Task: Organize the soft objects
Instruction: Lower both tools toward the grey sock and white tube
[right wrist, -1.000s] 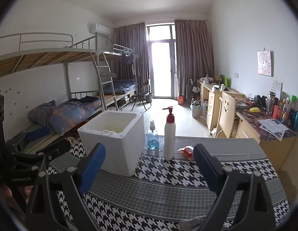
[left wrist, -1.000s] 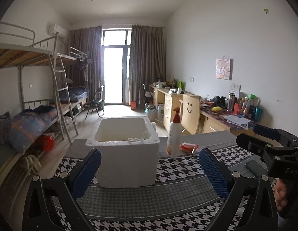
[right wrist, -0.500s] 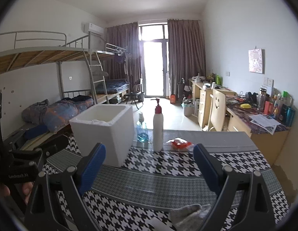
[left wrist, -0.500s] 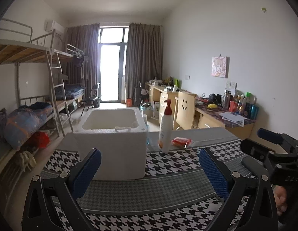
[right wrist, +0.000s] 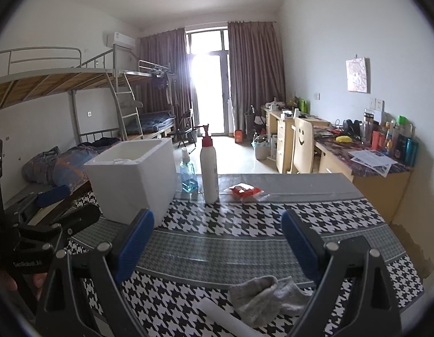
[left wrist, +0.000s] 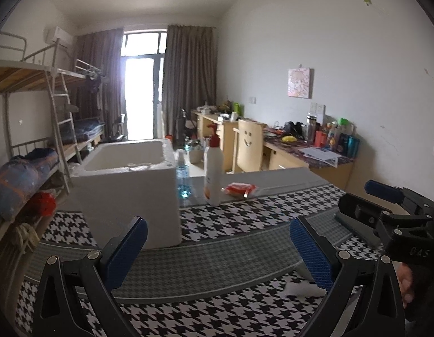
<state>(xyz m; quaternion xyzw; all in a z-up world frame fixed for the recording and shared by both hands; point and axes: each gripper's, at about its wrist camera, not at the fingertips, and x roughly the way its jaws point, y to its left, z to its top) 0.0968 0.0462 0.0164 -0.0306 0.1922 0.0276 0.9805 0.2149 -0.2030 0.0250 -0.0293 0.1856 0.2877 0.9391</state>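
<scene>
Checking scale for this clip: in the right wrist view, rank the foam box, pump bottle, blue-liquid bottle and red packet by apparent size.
1. White foam box
2. White pump bottle with the red pump
3. Small bottle of blue liquid and red packet: too alike to rank; one stands, the other lies flat.

In the right wrist view, bare tablecloth (right wrist: 217,241) fills mid-frame. The foam box (right wrist: 132,179) blocks left of centre; the pump bottle (right wrist: 209,168) and blue bottle (right wrist: 188,175) stand centre.
</scene>
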